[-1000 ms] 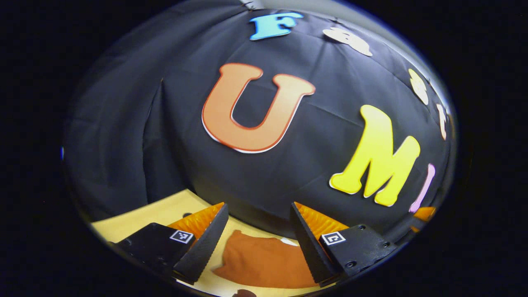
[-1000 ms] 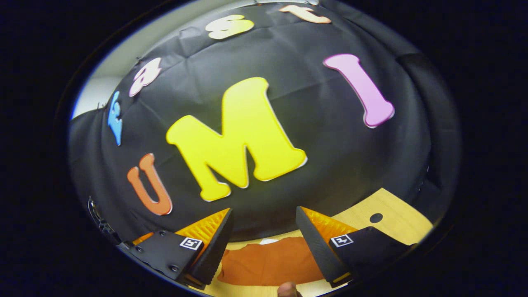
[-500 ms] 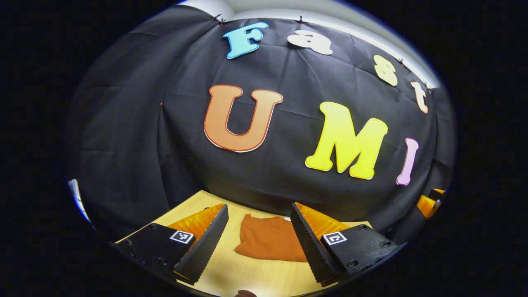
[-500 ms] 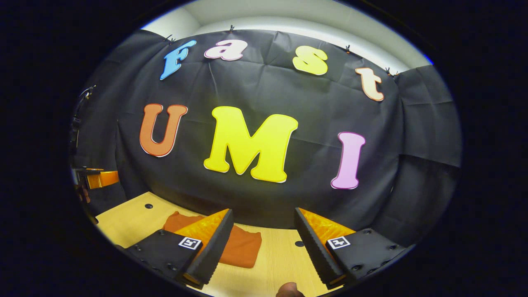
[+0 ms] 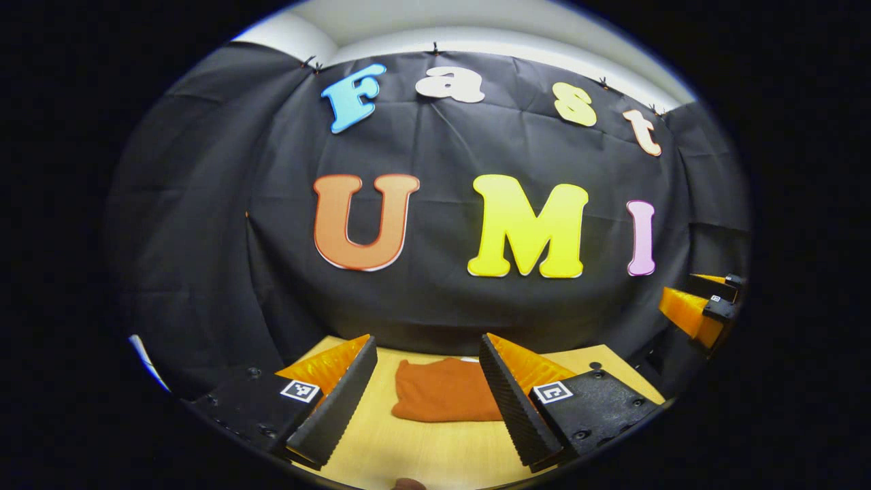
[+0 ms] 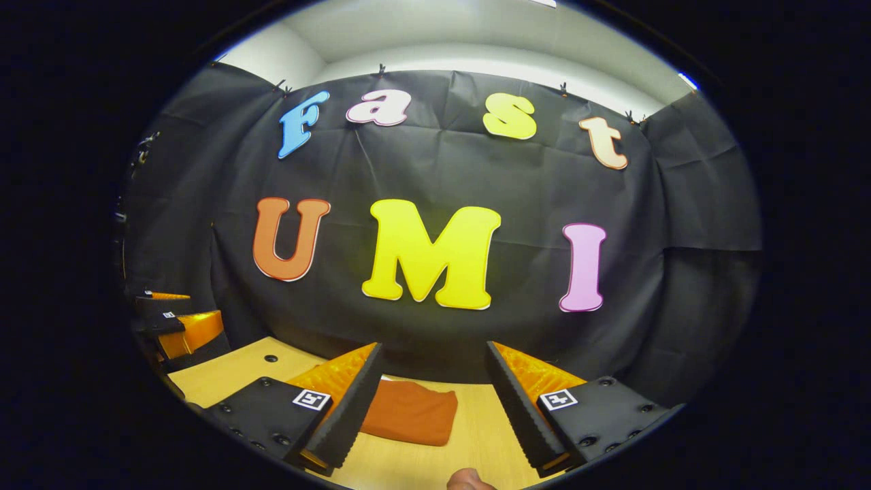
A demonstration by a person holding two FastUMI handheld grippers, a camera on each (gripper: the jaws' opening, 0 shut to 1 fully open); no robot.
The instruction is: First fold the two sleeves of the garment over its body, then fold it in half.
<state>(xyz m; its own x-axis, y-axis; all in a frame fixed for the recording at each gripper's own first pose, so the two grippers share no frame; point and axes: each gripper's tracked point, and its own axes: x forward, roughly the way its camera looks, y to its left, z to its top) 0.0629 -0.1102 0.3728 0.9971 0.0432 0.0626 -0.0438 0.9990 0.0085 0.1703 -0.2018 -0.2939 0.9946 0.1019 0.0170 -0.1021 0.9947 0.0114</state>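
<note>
A rust-orange garment lies folded into a compact rectangle on the wooden table, close to the black back wall. In the left gripper view my left gripper stands open above the table, well back from the garment, which shows between its fingers. My right gripper is open too and holds nothing; the garment lies ahead, partly hidden behind its left finger. Each gripper also appears far off at the edge of the other's view: the right gripper and the left gripper.
The light wooden table runs up to the black cloth wall. Small dark holes mark its surface. A fingertip of the holding hand shows at the bottom edge.
Both grippers have pulled back and levelled out, away from the garment, which now lies farther off and smaller. Each gripper has come into the other's view at the edge.
</note>
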